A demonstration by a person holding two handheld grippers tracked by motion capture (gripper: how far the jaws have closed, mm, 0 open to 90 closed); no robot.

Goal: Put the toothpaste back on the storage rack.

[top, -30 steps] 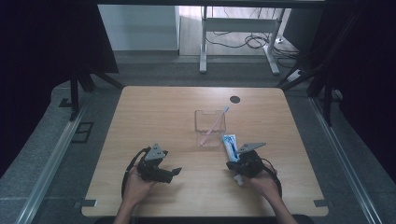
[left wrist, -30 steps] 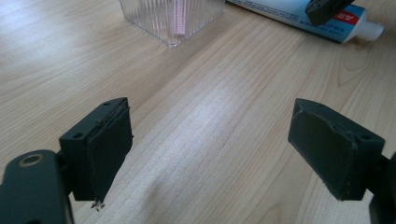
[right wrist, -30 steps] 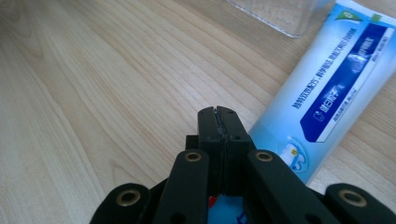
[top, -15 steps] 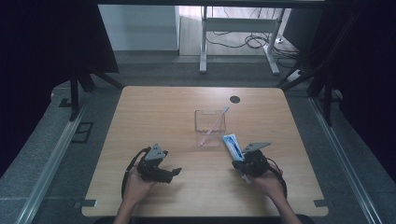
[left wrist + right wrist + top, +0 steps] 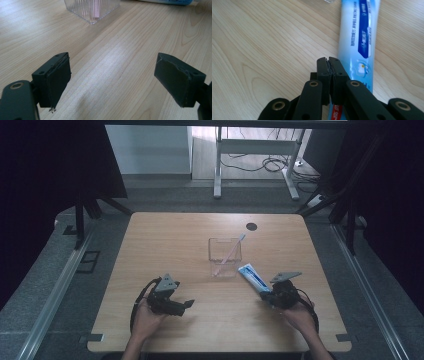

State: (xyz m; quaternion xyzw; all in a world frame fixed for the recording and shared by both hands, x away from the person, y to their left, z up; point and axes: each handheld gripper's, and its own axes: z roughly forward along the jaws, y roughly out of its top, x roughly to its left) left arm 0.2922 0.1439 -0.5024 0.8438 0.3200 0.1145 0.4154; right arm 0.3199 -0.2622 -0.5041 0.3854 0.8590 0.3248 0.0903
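A blue-and-white toothpaste tube (image 5: pixel 251 275) lies flat, right of frame centre, angled from the clear ribbed cup (image 5: pixel 224 256), centre, which holds a tilted pink toothbrush (image 5: pixel 230 252)

Both tools are black. The left gripper (image 5: pixel 187 304) carries a grey three-cornered plate and blocky fingers (image 5: pixel 56 77) faced with flat dark pads. The right gripper (image 5: pixel 329 62) has linkage arms with brass-ringed pivot holes. Black cables loop at each hand's six o'clock side.
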